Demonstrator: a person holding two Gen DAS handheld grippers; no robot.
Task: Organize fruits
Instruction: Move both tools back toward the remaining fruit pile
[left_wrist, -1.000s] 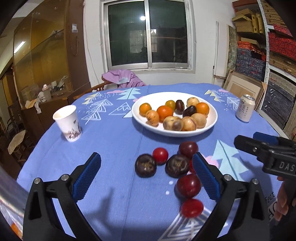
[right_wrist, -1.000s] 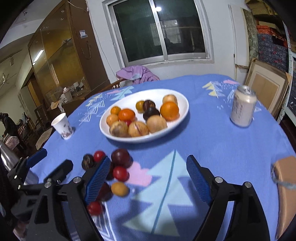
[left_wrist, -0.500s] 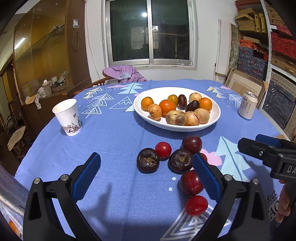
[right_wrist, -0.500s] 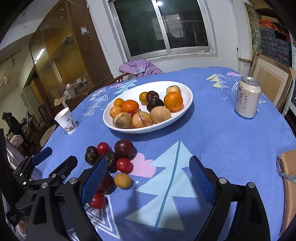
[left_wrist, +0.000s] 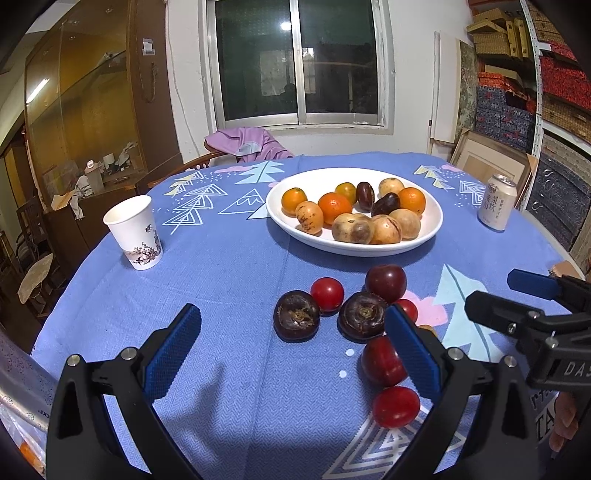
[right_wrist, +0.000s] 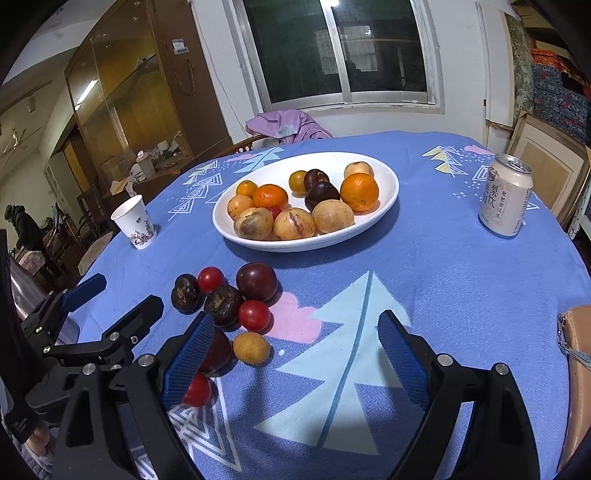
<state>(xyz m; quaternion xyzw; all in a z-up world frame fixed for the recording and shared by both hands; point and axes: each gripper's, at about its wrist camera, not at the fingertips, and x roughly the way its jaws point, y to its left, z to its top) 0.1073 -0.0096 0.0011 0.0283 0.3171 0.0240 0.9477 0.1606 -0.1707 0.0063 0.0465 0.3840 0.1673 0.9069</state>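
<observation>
Loose fruits (right_wrist: 236, 306): lying clustered on the surface (right_wrist: 461, 295), near the white plate (right_wrist: 388, 199). Step: approaching for pickup. Right tool (right_wrist: 295, 350) and left tool (left_wrist: 295, 343): both hovering spread, pinching nothing. Next: centring one fruit, closing gently.

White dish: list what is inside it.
The white dish holds orange citrus fruits, tan round fruits and two dark fruits. A red fruit peeks between them; anything beneath the pile is covered.
</observation>
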